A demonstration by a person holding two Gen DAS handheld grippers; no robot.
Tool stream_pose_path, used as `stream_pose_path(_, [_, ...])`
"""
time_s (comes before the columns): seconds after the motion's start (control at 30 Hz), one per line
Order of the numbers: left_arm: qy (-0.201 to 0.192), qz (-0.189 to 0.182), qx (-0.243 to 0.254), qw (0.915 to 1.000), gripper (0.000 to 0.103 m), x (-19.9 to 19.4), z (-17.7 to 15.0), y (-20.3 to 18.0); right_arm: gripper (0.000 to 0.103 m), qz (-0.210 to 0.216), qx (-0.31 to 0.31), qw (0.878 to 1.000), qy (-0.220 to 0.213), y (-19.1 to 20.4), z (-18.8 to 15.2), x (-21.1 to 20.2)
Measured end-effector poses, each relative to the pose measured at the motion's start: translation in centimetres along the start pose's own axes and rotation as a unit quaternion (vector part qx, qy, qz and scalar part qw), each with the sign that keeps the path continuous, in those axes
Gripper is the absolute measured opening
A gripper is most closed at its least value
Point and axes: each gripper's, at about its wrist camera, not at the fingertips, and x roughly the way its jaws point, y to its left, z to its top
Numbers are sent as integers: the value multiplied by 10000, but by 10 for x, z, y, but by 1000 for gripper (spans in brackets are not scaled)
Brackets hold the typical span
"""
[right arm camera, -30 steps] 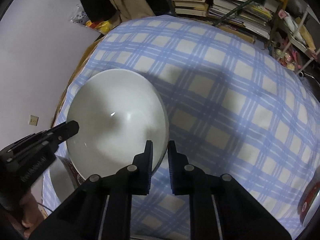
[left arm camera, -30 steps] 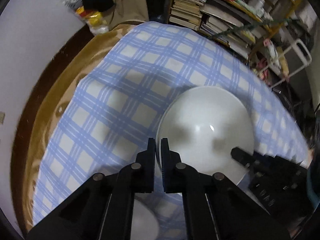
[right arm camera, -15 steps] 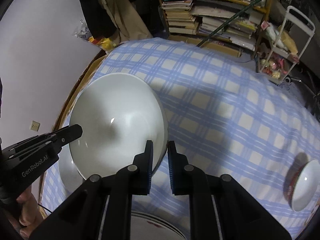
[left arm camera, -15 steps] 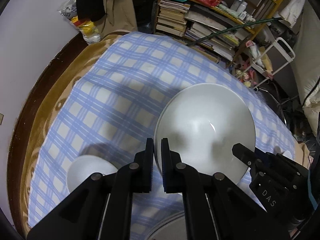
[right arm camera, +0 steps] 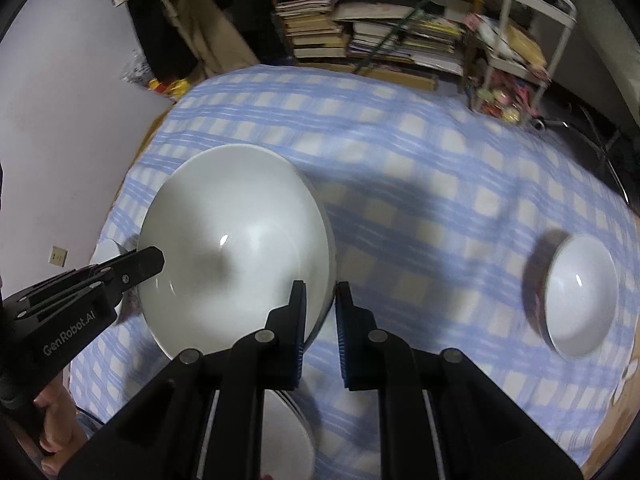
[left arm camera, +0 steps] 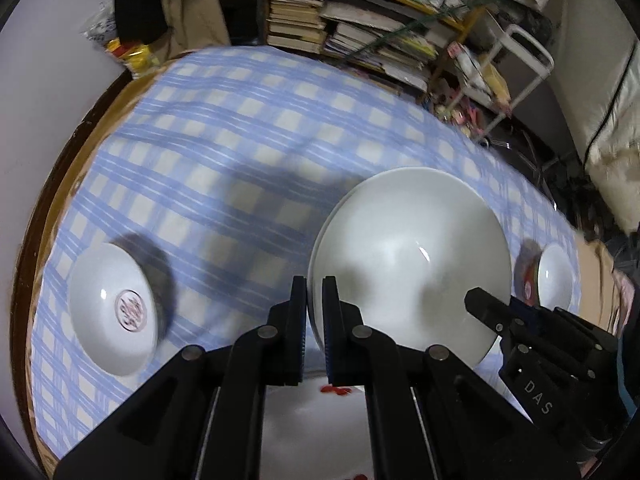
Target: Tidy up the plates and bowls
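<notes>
Bowl [left arm camera: 408, 260] held between both: left gripper [left arm camera: 315, 308] pinching one rim, right gripper [right arm camera: 320, 312] pinching opposite rim.

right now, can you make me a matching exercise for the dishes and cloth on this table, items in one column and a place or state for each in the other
Items:
1. large plain white bowl
2. shallow white dish with a red emblem
3. small white bowl with a dark patterned outside
4. blue and white checked tablecloth

States:
A. lies under everything
B. rests on the cloth, far left
C. gripped at opposite rims by both jaws
D. rests on the cloth, far right

Pairs: 1-C, 2-B, 3-D, 4-A
</notes>
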Motion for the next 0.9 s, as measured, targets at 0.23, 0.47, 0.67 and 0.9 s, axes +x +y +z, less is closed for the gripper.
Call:
stream_pose_path(0.23, [170,-121,195,9996,7,10,-26,-40,15,-159,256,9995,20,-42,-32,-9])
stream_pose_path(0.47, [444,-214,313,9983,8,26,-61,-80,15,-410,454,9981,59,-81,-65,-18])
stream_pose_path(0.67, [555,-53,534,9970,8,40,-85,-103,15,-521,463,9975,115,-103,-86,-16])
stream_pose_path(0.9, [612,-60,309,9976,8,38,-84,-101,15,-258,461,9985,108,-112,-91,-11])
